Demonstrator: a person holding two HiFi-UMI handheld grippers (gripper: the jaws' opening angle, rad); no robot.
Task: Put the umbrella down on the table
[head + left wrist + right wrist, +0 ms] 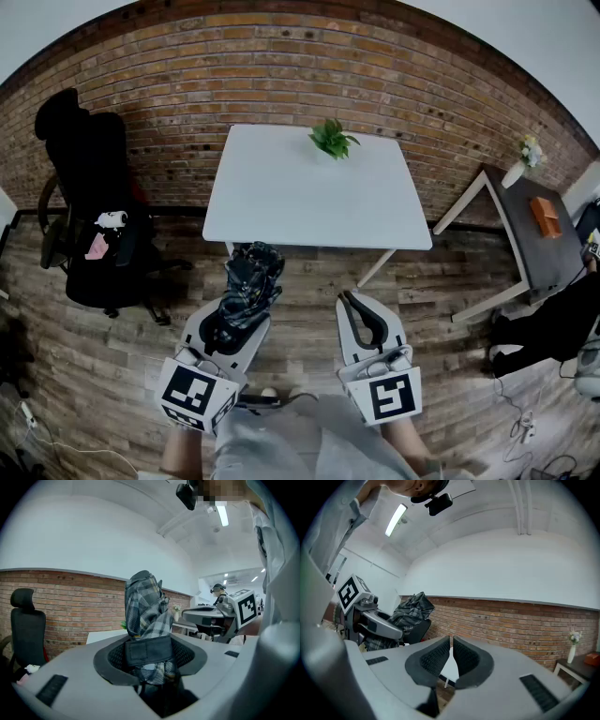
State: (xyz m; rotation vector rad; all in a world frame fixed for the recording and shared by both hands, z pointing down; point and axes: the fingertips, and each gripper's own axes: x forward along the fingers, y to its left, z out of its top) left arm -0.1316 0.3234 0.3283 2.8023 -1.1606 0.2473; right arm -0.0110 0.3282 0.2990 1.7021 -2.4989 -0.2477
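A folded plaid umbrella (247,286) sticks out forward from my left gripper (234,323), whose jaws are shut on its lower part. In the left gripper view the umbrella (147,613) stands up between the dark pads (187,656), its strap across the front. The white table (281,211) lies just ahead of the umbrella's tip, and the umbrella hangs over the floor in front of the table's near edge. My right gripper (362,317) is beside it to the right, shut with nothing in it (451,660). The right gripper view also catches the umbrella (407,611) at the left.
A small green plant (332,139) stands at the table's far edge. A black office chair (94,211) stands to the left. A dark side table (530,239) with an orange box (545,217) and a vase (521,164) is to the right. A brick wall runs behind.
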